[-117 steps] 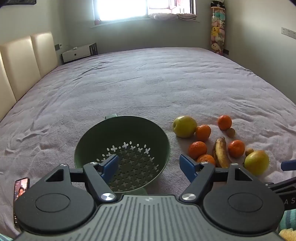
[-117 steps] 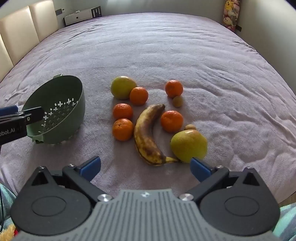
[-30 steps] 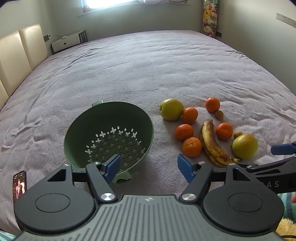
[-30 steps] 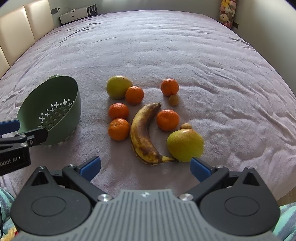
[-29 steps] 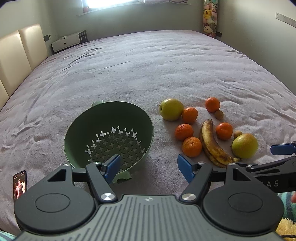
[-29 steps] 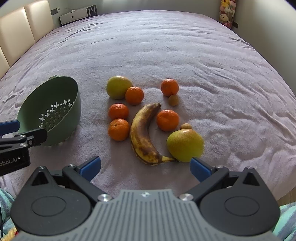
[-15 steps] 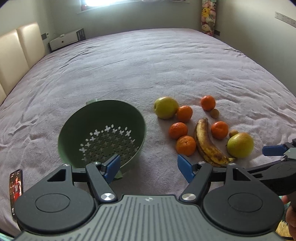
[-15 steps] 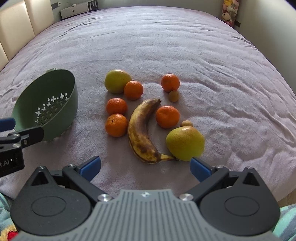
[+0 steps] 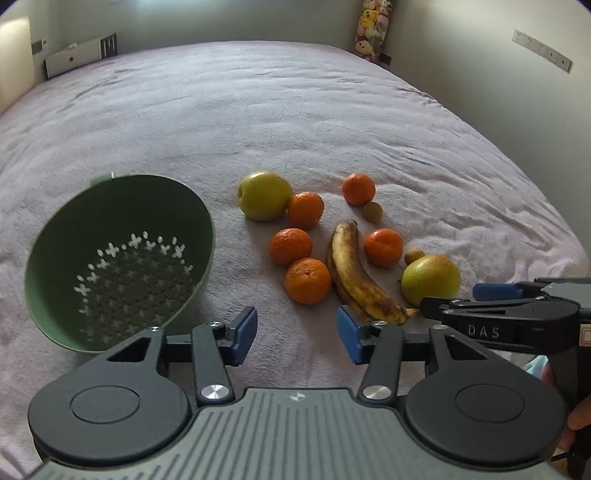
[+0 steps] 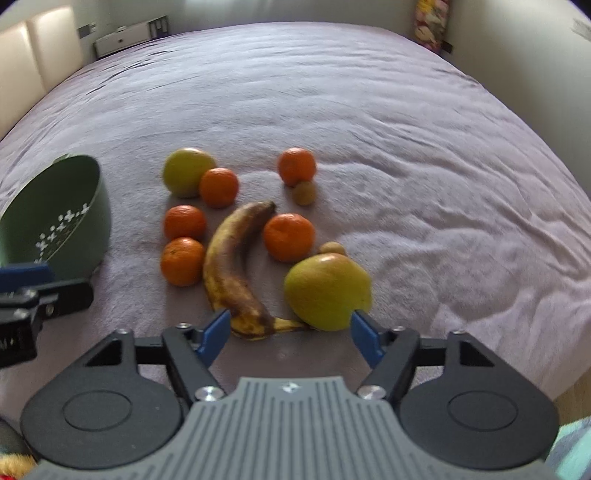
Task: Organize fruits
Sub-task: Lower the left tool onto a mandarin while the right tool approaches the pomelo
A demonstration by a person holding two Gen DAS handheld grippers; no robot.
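Blue fingers (image 9: pixel 297 338) (image 10: pixel 290 334) narrower, seemingly lower, empty.

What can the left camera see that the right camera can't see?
Only the left wrist view shows the whole inside of the green colander, empty, a pile of stuffed toys in the far corner, and the right gripper from the side.

Only the right wrist view shows the cream headboard clearly and the left gripper at its left edge.

Both show the banana, five oranges, two big yellow-green fruits and two little brown ones on the purple bedspread. Both grippers' jaws have just been closing, with nothing between them.
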